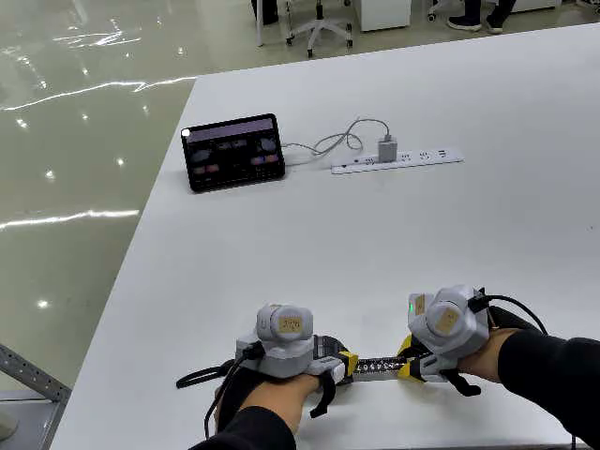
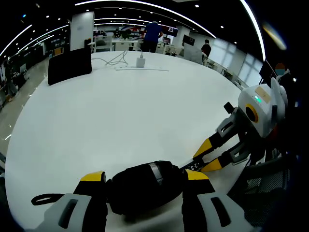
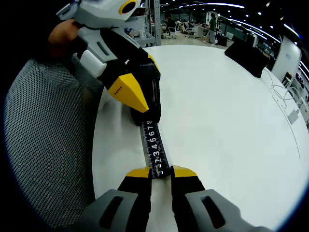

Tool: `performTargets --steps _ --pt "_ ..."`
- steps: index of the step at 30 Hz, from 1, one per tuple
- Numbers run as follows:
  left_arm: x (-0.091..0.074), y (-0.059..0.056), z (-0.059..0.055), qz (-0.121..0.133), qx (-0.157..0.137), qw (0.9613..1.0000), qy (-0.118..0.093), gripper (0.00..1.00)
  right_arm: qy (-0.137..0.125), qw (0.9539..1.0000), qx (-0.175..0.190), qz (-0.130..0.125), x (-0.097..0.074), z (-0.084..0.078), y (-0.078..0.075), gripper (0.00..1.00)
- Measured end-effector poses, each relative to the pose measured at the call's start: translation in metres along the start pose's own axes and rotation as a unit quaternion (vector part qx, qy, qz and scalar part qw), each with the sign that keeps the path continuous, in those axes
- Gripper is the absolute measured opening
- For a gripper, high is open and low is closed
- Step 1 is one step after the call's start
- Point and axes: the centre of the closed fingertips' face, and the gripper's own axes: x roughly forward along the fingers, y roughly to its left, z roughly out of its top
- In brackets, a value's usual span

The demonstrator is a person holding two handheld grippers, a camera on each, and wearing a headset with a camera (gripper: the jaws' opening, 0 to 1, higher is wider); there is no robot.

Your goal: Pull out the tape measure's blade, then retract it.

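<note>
A black tape measure case (image 2: 145,186) lies on the white table (image 1: 375,225) near its front edge, clamped between the yellow-tipped jaws of my left gripper (image 2: 145,178). A short length of black blade (image 3: 153,145) with white numerals runs out of the case (image 3: 146,94). My right gripper (image 3: 159,171) is shut on the blade's free end. In the head view the left gripper (image 1: 345,364) and the right gripper (image 1: 407,360) face each other, with the blade (image 1: 379,365) stretched between them. The right gripper (image 2: 206,154) also appears in the left gripper view.
A dark tablet (image 1: 232,151) stands at the far left of the table. A white power strip (image 1: 398,159) with a charger and cable lies behind it. A mesh chair back (image 3: 48,145) sits close at the table's near edge. People stand far off (image 2: 153,34).
</note>
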Motion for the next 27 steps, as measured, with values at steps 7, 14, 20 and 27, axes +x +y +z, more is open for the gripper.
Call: performTargets --steps 7,14,20,27 --pt "0.0002 0.0004 0.0001 0.000 0.000 1.0000 0.001 0.58 0.005 1.0000 -0.006 0.000 0.0021 0.0033 -0.0007 0.11" --pt "0.0001 0.0020 0.0004 -0.001 -0.003 1.0000 0.001 0.58 0.007 0.9999 -0.011 -0.001 0.0037 0.0050 -0.0016 0.11" --pt "-0.0013 0.0015 -0.0006 -0.004 0.005 1.0000 0.003 0.58 -0.004 0.9997 -0.024 0.005 0.0023 0.0033 0.0017 0.12" --pt "-0.0010 0.0014 -0.0008 -0.002 0.005 1.0000 0.004 0.58 -0.011 0.9987 -0.049 -0.004 0.0022 0.0040 0.0034 0.12"
